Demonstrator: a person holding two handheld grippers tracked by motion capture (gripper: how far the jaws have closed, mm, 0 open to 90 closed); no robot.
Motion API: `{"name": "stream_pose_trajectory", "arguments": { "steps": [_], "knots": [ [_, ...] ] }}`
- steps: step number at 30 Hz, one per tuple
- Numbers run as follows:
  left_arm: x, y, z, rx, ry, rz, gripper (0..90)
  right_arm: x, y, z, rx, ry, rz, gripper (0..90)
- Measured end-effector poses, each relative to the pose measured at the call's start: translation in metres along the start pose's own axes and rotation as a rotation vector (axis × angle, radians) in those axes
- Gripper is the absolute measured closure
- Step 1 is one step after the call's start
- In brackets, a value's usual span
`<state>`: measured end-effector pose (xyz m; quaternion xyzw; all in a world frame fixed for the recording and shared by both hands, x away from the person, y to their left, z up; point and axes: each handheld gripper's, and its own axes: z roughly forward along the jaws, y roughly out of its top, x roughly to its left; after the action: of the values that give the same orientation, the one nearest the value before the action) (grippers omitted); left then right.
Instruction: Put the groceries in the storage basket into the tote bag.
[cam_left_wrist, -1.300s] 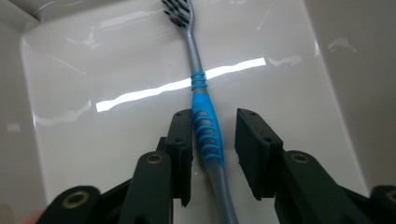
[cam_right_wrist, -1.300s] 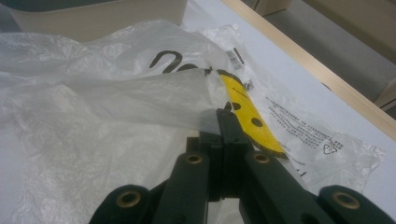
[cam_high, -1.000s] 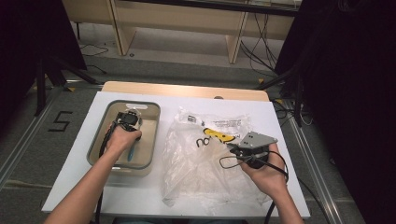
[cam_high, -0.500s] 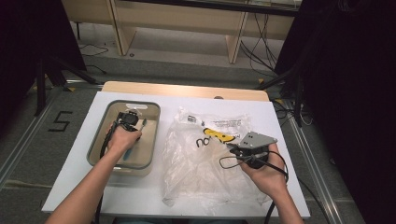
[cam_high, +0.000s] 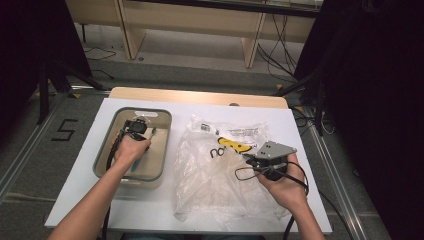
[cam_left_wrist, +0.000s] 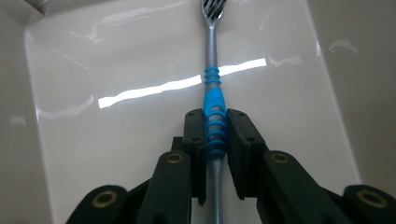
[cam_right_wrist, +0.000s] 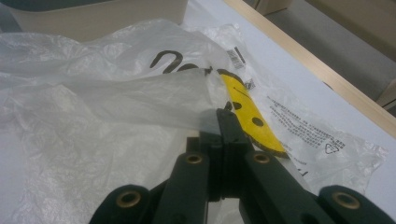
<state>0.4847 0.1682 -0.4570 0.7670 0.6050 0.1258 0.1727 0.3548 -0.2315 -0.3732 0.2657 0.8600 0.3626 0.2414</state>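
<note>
A grey toothbrush with blue grip rings (cam_left_wrist: 213, 95) lies along the floor of a cream tub (cam_left_wrist: 116, 60). My left gripper (cam_left_wrist: 215, 140) is shut on its handle, bristles pointing away. From above, the left gripper (cam_high: 136, 127) sits inside the tub (cam_high: 162, 117), with the toothbrush (cam_high: 143, 150) running under the hand. A clear plastic bag (cam_high: 210, 175) with yellow and black print is spread on the white table. My right gripper (cam_right_wrist: 223, 126) is shut on a fold of the plastic bag (cam_right_wrist: 93, 93), and it shows at the bag's right side as the right gripper (cam_high: 252, 161).
The white table (cam_high: 85, 170) has a wooden far edge (cam_high: 200, 96). A black cable (cam_high: 247, 175) loops from the right gripper over the bag. Beyond the table are a grey floor and wooden furniture legs.
</note>
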Motion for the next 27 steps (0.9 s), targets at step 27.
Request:
{"name": "stream_pose_trajectory", "arguments": {
  "steps": [27],
  "knots": [
    [0.001, 0.0, -0.035, -0.179, -0.032, 0.027, 78.3, 0.001, 0.0, 0.002, 0.006, 0.005, -0.004, 90.0]
  ]
}}
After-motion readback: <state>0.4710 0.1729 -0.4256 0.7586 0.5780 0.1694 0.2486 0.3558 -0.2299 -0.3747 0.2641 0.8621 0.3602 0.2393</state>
